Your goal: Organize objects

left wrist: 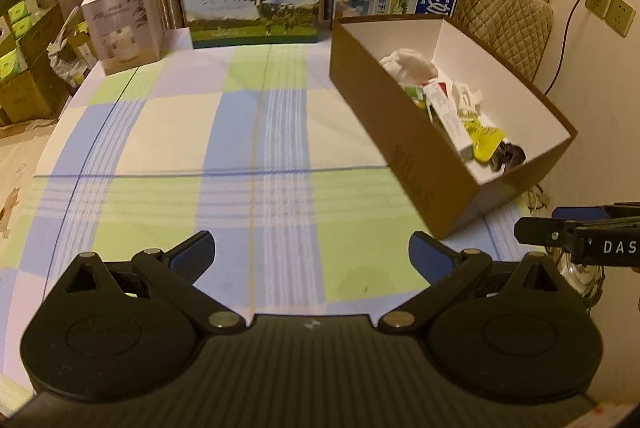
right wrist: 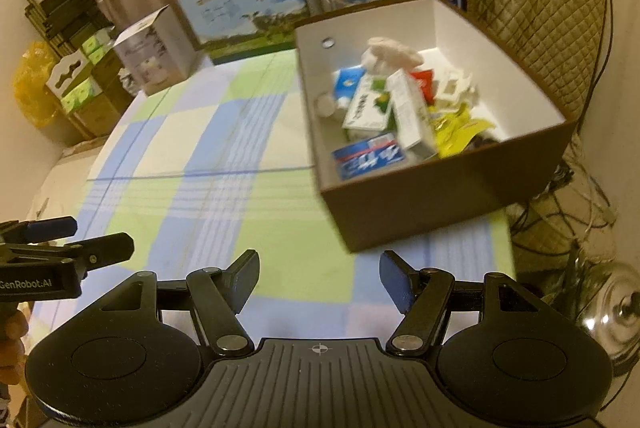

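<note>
The brown box [right wrist: 440,211], full of small packets, sits on the counter's [left wrist: 240,147] right side, long axis running away. The right claw [right wrist: 318,284] is nearer (both spread, empty); the left claw [left wrist: 310,256] faces bare cloth.

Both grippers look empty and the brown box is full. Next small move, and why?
Probably pull both back and stop. The left gripper and right gripper stand open with nothing between the fingers, the checked tablecloth shows no loose small items, and the packets already lie inside the brown box. Nothing visible is left to pick.
</note>
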Action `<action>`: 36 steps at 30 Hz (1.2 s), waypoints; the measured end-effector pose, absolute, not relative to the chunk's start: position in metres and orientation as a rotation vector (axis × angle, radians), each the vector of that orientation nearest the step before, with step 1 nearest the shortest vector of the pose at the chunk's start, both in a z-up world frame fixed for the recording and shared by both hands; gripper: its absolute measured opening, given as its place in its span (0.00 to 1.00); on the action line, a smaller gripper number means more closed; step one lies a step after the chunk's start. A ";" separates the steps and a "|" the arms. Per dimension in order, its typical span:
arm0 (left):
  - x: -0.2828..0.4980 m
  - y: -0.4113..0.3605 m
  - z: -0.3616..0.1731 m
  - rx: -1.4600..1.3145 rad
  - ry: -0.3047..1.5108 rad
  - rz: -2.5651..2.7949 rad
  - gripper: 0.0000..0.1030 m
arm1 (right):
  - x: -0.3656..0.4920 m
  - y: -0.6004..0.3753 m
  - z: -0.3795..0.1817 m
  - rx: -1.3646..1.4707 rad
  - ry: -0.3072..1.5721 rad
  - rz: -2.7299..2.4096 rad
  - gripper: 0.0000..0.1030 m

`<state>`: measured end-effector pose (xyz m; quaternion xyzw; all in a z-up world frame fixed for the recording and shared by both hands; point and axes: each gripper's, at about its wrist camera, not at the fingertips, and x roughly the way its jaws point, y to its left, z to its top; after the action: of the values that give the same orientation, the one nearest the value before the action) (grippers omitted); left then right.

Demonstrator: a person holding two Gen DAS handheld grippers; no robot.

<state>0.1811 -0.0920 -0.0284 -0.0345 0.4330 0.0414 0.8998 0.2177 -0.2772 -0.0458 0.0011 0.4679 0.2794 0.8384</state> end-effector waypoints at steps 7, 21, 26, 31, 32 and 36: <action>0.144 -0.062 -0.032 -0.085 0.917 0.075 0.99 | 0.177 -0.249 -0.047 -0.016 0.999 0.588 0.62; 0.093 -0.014 -0.036 -0.092 0.944 0.060 0.99 | 0.118 -0.211 -0.053 -0.026 1.018 0.567 0.62; 0.077 -0.003 -0.036 -0.094 0.945 0.058 0.99 | 0.103 -0.201 -0.053 -0.032 1.016 0.570 0.62; 0.063 0.006 -0.036 -0.096 0.943 0.061 0.99 | 0.090 -0.193 -0.053 -0.036 1.010 0.571 0.62; 0.061 0.007 -0.036 -0.096 0.943 0.060 0.99 | 0.088 -0.192 -0.052 -0.037 1.009 0.570 0.62; 0.051 0.012 -0.038 -0.098 0.944 0.063 0.99 | 0.080 -0.189 -0.053 -0.037 1.006 0.568 0.62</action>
<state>0.0513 0.0117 -0.0377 -0.0471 0.4542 0.0303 0.8891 0.0796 -0.1892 -0.0529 -0.0177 0.4756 0.2684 0.8376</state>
